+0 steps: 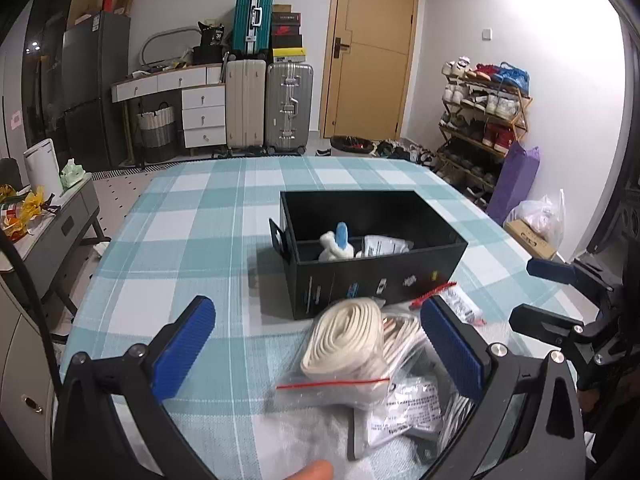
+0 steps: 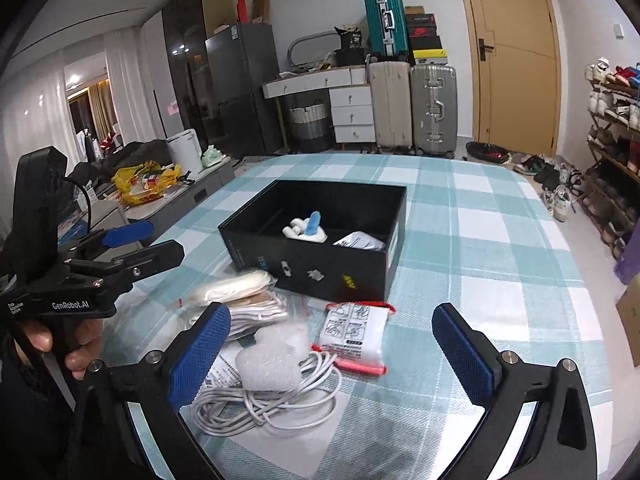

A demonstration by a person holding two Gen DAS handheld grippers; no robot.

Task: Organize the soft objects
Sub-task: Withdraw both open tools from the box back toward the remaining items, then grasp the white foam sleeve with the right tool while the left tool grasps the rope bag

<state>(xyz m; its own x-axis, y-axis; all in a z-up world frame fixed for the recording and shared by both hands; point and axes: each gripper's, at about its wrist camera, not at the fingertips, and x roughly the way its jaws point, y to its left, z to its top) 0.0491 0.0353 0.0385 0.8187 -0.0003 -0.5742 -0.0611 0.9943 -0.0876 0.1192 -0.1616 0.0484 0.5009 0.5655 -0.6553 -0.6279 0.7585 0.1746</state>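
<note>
Soft items: two already in black box [image 2: 320,268] — white/blue plush [image 2: 306,229] + white packet [image 2: 360,242]. Left on checked tablecloth [image 2: 480,248] just in front of box: bagged cream strap [image 1: 344,332], cable coil [image 2: 272,400], red-edged pouch [image 2: 354,334]. Roughly 1/3 done, I'd say. Left gripper [image 1: 316,344] wide apart, hovers over strap bag, grips nothing; right gripper [image 2: 332,356] also wide, empty.

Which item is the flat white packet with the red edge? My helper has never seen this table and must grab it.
Find the black box on the checked tablecloth. Just in front of its near wall lies the white packet, flat on the cloth, right of the coiled white cable. Unlike its neighbours, it has printed line drawings and a red strip along its edges.
</note>
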